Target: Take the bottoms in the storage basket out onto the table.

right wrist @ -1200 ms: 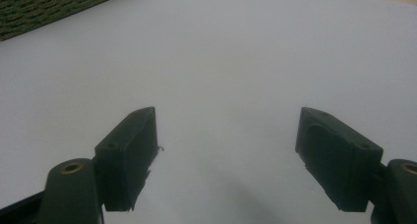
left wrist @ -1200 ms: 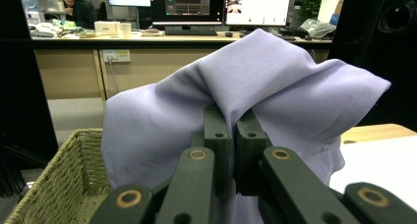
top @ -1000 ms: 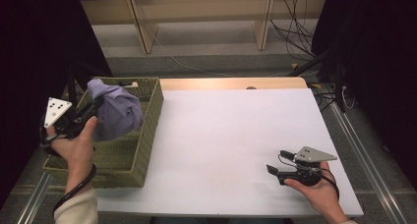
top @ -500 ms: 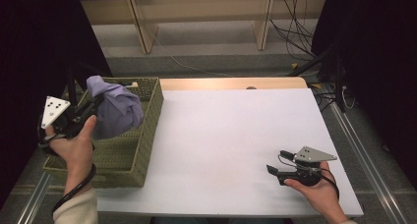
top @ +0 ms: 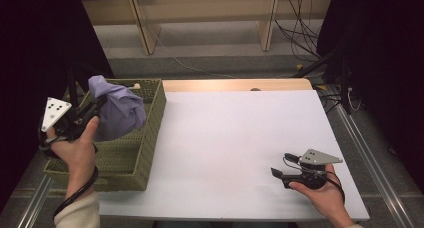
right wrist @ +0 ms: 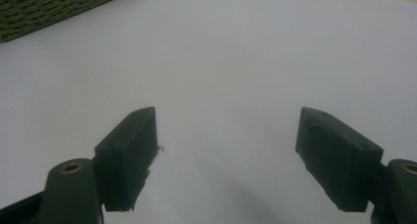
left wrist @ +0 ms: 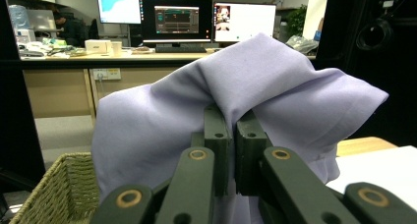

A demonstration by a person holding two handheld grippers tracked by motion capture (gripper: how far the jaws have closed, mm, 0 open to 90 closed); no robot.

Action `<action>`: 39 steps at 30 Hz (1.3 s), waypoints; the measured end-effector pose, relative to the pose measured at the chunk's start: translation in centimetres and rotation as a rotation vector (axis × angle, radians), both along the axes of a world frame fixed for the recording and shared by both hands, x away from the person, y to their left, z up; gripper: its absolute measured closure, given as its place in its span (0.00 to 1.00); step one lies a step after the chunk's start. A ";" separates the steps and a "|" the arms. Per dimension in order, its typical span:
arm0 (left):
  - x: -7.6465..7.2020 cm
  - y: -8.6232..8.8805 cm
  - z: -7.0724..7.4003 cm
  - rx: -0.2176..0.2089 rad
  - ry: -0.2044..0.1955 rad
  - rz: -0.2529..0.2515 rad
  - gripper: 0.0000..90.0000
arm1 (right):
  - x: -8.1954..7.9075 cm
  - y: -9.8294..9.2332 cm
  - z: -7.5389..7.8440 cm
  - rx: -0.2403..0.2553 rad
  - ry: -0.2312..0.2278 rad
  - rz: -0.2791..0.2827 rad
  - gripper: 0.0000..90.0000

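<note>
The left tool pinches the lilac cloth above the woven basket — mid-lift. Next it likely carries the cloth onto the white tabletop, where the right tool waits, spread.

Cloth pale lilac, plain, no print; basket olive-green w/ woven ribbed texture; bench top flat white, light-wood strip at far edge; left gripper dark grey-green w/ brass-coloured rivets, jaws same tone; right gripper black, matte; grey three-cornered plate on each, left one w/ black dots; sleeve cream; floor grey.
</note>
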State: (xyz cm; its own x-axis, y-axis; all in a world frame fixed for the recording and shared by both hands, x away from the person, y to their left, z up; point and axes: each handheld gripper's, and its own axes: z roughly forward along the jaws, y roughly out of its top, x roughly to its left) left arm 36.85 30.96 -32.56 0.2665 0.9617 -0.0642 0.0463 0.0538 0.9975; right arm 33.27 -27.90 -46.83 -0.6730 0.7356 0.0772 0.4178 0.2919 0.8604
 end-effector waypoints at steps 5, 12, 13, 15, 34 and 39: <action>-0.4 0.0 0.4 -0.005 -0.015 -0.004 0.95 | 0.0 0.0 0.0 -0.001 0.002 0.000 0.27; -0.7 -0.5 1.0 -0.006 -0.030 -0.018 0.95 | 0.0 0.0 0.0 0.003 0.002 0.000 0.27; -0.7 -0.6 1.0 -0.007 -0.030 -0.022 0.95 | 0.0 0.0 0.0 0.005 0.002 0.001 0.27; -0.7 -0.8 1.0 -0.001 -0.031 -0.029 0.95 | 0.0 0.0 0.0 0.006 0.002 0.001 0.27; -0.9 -2.7 1.3 -0.022 -0.037 -0.099 0.95 | 0.0 0.1 0.0 0.005 0.003 -0.002 0.27; -0.9 -3.0 1.2 -0.024 -0.028 -0.104 0.95 | 0.0 0.0 0.0 0.004 0.003 -0.001 0.28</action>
